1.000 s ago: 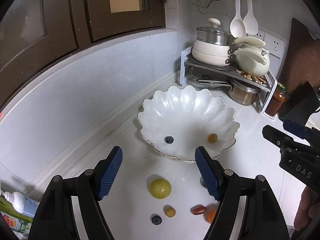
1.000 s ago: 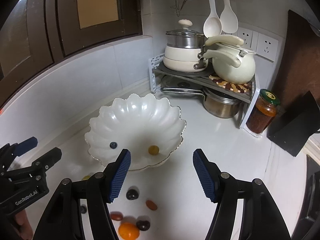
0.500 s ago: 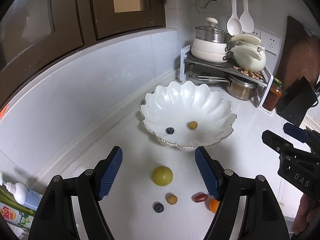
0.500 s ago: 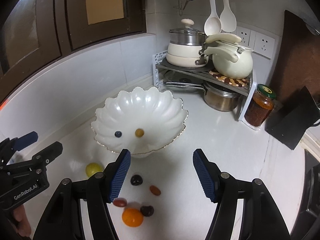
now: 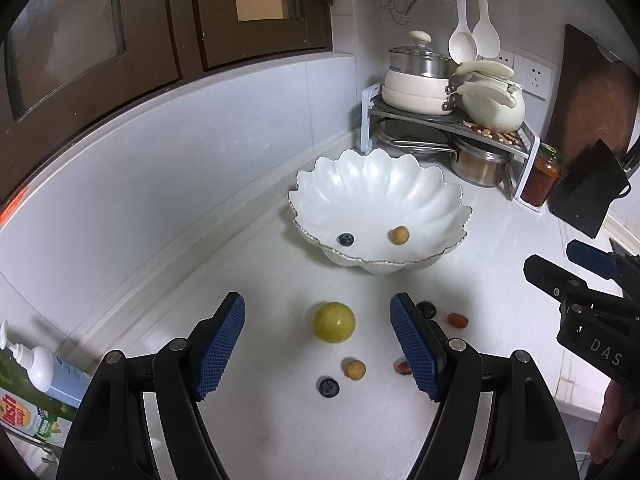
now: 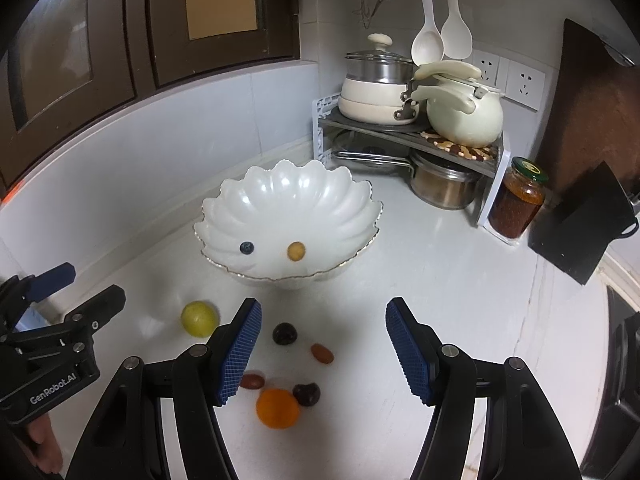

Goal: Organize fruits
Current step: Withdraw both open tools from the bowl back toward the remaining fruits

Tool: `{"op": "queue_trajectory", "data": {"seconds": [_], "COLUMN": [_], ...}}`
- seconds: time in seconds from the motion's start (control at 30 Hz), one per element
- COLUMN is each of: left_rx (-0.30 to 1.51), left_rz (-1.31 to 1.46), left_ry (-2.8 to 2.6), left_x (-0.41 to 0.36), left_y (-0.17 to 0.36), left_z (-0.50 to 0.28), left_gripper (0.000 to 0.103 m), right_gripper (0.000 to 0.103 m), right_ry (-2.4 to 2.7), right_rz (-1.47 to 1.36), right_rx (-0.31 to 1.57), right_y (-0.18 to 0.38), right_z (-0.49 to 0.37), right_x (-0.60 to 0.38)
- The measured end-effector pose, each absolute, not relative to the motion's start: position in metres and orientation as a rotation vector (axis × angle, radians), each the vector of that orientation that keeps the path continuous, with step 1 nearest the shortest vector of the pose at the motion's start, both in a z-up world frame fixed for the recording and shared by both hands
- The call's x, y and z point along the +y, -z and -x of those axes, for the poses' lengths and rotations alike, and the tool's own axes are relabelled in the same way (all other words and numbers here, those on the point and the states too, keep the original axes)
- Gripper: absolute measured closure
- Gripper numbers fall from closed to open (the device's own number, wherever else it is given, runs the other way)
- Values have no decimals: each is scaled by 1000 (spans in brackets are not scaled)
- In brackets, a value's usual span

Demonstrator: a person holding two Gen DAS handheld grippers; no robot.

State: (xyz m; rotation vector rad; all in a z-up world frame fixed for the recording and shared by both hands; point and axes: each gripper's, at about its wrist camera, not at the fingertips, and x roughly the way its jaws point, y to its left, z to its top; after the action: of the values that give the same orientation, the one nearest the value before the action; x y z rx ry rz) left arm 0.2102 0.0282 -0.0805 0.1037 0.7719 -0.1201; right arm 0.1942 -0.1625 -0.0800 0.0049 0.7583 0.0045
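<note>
A white scalloped bowl (image 5: 420, 188) (image 6: 256, 192) on the counter holds a blueberry (image 5: 346, 239) (image 6: 247, 247) and a small yellow fruit (image 5: 399, 235) (image 6: 296, 251). In front of it lie loose fruits: a yellow-green round fruit (image 5: 333, 322) (image 6: 199, 318), a small yellow one (image 5: 354, 369), a blueberry (image 5: 329, 387), dark cherries (image 6: 284, 333) (image 6: 306, 394), reddish oval fruits (image 6: 322, 353) (image 6: 252, 381) and an orange (image 6: 277, 408). My left gripper (image 5: 318, 346) hangs open above the yellow-green fruit. My right gripper (image 6: 323, 352) is open over the cherries, holding nothing.
A corner rack (image 5: 448, 120) with pots and a cream kettle (image 6: 464, 118) stands behind the bowl. A jar of red preserve (image 6: 518, 204) and a black object (image 6: 580, 224) sit at the right. A soap pump bottle (image 5: 40, 368) is at the left.
Both grippers have drawn back from the bowl, so it looks farther and more loose fruits show on the counter in front. Both stay open as before.
</note>
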Motion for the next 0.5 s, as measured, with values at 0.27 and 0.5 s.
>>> {"op": "queue_trajectory", "data": {"seconds": [0.27,0.5], "left_rx": [780,771], "left_rz": [-107,-113], "left_ry": [140,152], "left_x": [37,41], "left_y": [92,105], "left_z": [-199,-192], "left_gripper": [28,28], "right_gripper": [37,37], "right_ry": [3,19], "right_rz": [-14,-8], "right_rx": [762,775], "right_y": [88,101], "right_z": [-183,-173], "right_x": [-154,-147]}}
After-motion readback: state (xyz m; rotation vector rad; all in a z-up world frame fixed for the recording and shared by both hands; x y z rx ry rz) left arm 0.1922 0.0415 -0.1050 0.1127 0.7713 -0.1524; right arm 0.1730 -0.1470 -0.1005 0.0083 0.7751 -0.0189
